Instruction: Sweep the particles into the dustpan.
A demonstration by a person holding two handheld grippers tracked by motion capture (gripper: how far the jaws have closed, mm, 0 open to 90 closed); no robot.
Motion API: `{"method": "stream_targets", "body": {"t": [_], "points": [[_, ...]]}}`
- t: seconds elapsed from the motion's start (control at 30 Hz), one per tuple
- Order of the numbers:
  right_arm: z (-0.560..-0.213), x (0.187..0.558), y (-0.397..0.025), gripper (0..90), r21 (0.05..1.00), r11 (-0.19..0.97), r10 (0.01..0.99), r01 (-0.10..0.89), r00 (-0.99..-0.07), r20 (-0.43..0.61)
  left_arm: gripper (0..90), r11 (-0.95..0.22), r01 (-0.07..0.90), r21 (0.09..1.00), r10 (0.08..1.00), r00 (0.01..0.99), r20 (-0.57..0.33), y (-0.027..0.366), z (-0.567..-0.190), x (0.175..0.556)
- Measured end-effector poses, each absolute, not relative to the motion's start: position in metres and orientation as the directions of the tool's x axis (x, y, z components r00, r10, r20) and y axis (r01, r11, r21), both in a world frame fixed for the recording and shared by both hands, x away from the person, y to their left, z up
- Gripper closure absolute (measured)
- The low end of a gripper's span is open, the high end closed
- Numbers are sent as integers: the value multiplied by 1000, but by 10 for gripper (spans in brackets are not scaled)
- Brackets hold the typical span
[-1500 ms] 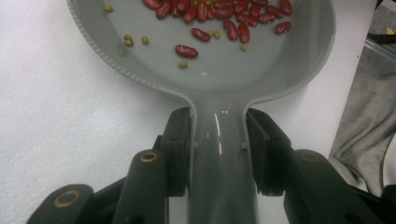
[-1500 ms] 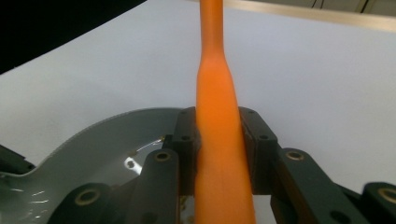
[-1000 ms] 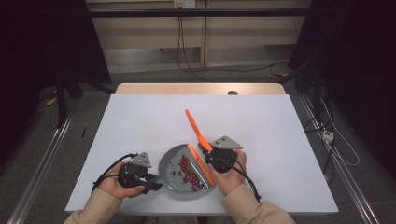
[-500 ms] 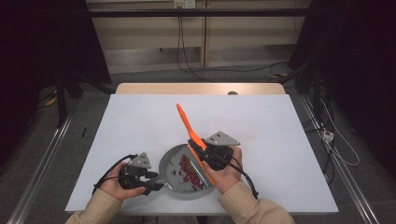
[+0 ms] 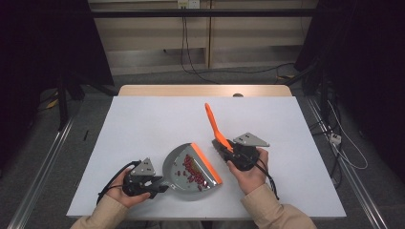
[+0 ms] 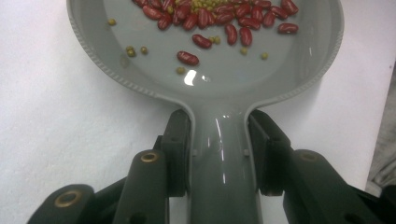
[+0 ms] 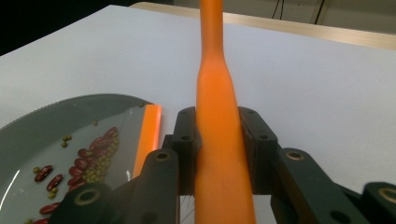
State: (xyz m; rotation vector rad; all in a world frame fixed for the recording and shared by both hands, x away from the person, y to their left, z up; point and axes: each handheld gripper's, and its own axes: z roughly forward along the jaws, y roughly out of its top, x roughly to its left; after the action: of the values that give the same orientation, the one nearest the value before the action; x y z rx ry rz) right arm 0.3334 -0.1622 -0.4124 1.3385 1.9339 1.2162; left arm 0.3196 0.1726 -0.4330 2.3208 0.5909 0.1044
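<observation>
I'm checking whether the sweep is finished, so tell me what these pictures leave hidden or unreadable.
- Bristle end of the orange plastic brush: in the high view, hidden behind the right gripper; cut off by the bottom edge in the right gripper view.
- Far orange lip of the grey plastic dustpan: cut off by the top edge in the left gripper view.
- Small green beans: too small to count in the high view.

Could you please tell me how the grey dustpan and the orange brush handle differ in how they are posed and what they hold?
The dustpan lies flat on the white table, while the brush handle slants up off it. The dustpan holds red beans and small green ones; the brush handle carries nothing. The dustpan is grey with an orange lip, the brush handle all orange. Both are clamped by the handle: left gripper, right gripper.
</observation>
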Motion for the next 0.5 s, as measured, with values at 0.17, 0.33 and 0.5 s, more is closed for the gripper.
{"method": "stream_targets", "body": {"t": [0.17,0.33,0.5], "points": [[-411,334,-171,711,869,121,914,480,-395,90,633,-586,397,706,462,880,-111,175,-431,322],[-411,335,-177,711,867,119,917,485,-389,92,632,-556,411,723,487,866,-118,178,-429,325],[-412,336,-181,711,863,118,918,491,-386,95,632,-528,414,742,513,851,-109,183,-426,328]]}}
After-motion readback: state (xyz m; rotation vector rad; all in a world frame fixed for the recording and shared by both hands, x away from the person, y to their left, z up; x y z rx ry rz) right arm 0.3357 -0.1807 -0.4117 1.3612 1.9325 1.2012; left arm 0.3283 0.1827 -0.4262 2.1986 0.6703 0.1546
